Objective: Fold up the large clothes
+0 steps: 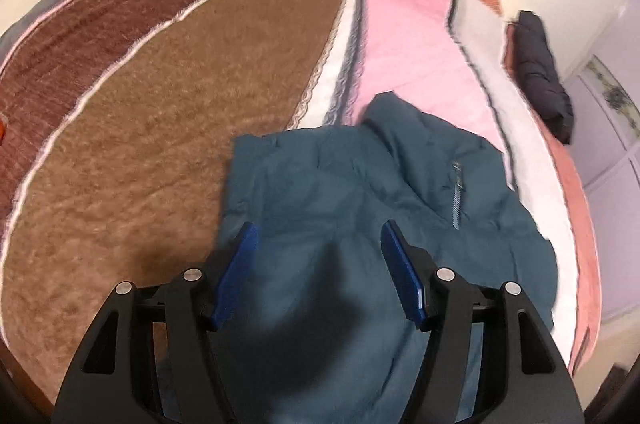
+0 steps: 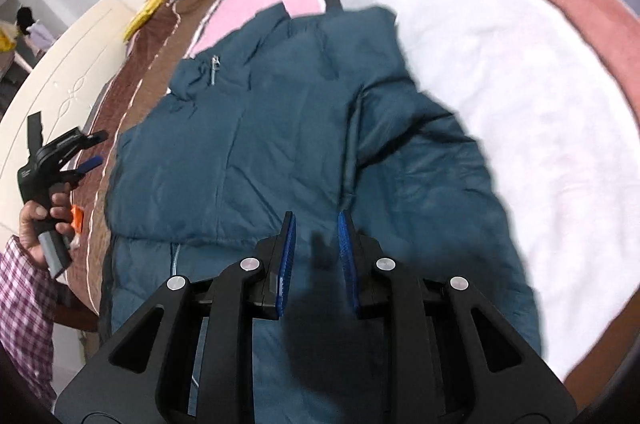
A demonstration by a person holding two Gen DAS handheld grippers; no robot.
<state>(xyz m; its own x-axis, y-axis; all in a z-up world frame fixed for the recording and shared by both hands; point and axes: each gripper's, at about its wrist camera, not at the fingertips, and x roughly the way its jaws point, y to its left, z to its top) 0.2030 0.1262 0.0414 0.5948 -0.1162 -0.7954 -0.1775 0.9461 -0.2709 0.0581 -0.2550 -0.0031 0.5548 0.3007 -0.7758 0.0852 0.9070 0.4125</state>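
While folding: jacket (image 2: 280,144) half-folded on bed (image 2: 500,64)
Left gripper (image 1: 318,238): wide apart, empty
Right gripper (image 2: 316,228): narrowly apart, empty
Left to do: lower half

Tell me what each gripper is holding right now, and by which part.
Nothing. The left gripper and right gripper both hover open above the teal jacket, with no fabric between their fingers.

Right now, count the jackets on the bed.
2. The teal puffer jacket lies spread below both grippers; a dark puffer jacket lies bunched at the bed's far right edge. Others may be hidden out of frame.
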